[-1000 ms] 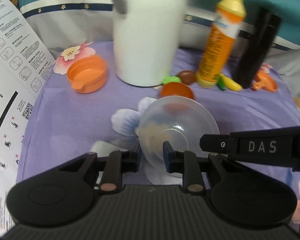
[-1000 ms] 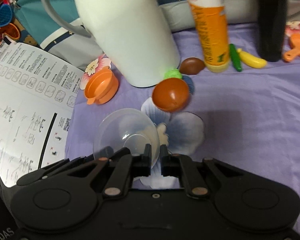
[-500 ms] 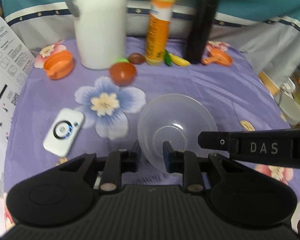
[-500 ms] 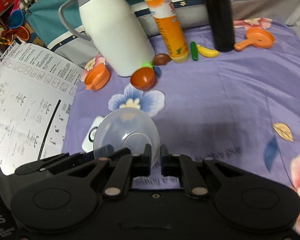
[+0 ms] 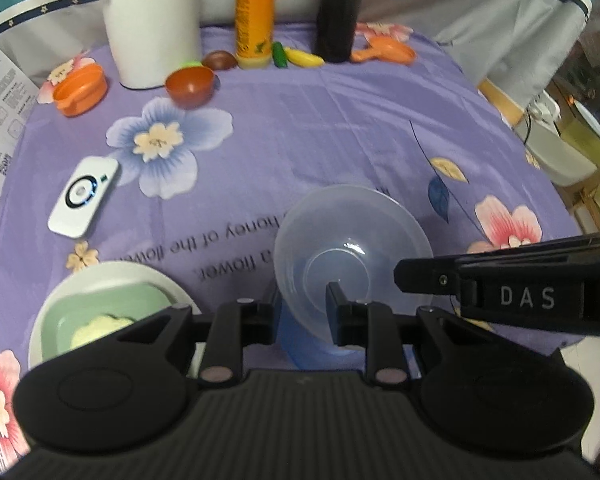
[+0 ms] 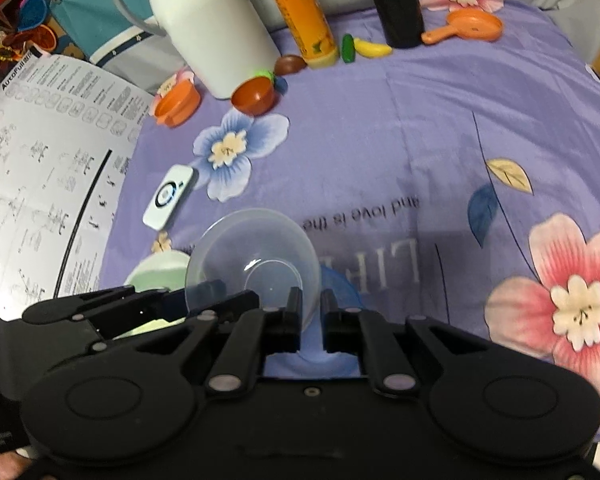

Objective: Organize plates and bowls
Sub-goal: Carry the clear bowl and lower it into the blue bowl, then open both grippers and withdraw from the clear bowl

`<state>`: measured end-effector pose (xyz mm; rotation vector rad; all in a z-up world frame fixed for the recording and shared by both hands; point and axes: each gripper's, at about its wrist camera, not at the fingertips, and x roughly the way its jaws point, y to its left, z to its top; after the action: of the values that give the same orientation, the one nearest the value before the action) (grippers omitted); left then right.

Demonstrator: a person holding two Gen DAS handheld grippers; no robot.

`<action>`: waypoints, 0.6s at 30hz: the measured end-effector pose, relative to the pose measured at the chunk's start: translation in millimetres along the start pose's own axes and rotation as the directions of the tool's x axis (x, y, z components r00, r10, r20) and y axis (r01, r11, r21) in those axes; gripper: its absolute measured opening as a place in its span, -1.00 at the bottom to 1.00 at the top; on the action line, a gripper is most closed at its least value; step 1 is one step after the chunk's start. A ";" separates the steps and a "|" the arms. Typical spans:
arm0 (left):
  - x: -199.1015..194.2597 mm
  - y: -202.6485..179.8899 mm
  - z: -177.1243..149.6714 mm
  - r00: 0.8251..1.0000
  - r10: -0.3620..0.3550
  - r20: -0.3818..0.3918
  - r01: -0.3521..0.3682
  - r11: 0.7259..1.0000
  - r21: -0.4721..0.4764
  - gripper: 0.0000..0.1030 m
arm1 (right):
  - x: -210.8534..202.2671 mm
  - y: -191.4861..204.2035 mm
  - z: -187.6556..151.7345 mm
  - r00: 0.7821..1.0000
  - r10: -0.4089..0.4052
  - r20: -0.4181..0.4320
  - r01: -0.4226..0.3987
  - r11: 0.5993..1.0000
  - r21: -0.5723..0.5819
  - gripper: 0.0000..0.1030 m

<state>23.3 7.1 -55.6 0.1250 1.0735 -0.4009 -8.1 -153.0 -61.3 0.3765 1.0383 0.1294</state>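
A clear plastic bowl (image 5: 352,256) hangs tilted above the purple flowered cloth, held from two sides. My left gripper (image 5: 305,304) is shut on its near wall, one finger inside and one outside. My right gripper (image 6: 310,304) is shut on the bowl's (image 6: 252,256) rim; in the left wrist view it shows as a black bar (image 5: 500,292) reaching in from the right. Under the bowl lies a blue dish (image 5: 300,344), mostly hidden. At the near left a pale green square dish (image 5: 112,304) sits in a white plate (image 5: 100,276).
At the back stand a white jug (image 5: 152,20), an orange bottle (image 5: 256,12) and a black bottle (image 5: 340,8), with small orange bowls (image 5: 80,90), a toy pan (image 5: 384,50) and toy food around them. A white remote (image 5: 84,196) lies left. A printed sheet (image 6: 40,172) covers the left edge.
Both grippers have carried the clear bowl back from the jug toward the near side of the table. The green dish, white plate and blue dish have come into view.
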 end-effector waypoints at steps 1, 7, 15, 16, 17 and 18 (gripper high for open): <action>1.5 -1.6 -1.8 1.000 -0.001 -0.007 0.002 1.000 0.003 -0.57 | -0.1 -1.5 -2.1 1.000 -0.001 -0.004 0.001 1.000 0.002 -0.82; 8.6 -7.6 -9.6 0.999 -0.001 -0.036 0.002 1.000 0.013 -0.57 | 3.5 -7.5 -12.1 0.999 -0.007 -0.032 0.007 1.000 0.006 -0.80; 15.2 -10.1 -12.3 0.999 0.001 -0.047 0.000 1.000 0.023 -0.53 | 5.6 -9.6 -14.0 0.999 -0.010 -0.047 0.010 1.000 0.003 -0.76; 15.1 -9.9 -12.3 0.999 0.001 -0.043 0.000 1.000 0.026 -0.51 | 6.0 -9.1 -13.7 0.999 -0.011 -0.048 0.011 1.000 0.003 -0.75; 14.8 -9.8 -12.4 0.999 0.004 -0.040 -0.003 1.000 0.028 -0.46 | 7.1 -8.6 -13.1 0.999 -0.012 -0.048 0.012 1.000 0.003 -0.72; 13.7 -9.4 -12.3 0.999 0.006 -0.033 -0.006 1.000 0.029 -0.27 | 6.5 -8.1 -12.8 0.999 -0.012 -0.045 0.012 1.000 0.002 -0.64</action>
<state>15.2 -1.6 -72.5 0.1608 1.1002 -0.4101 -16.4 -155.6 -75.3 0.3711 1.0851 0.1265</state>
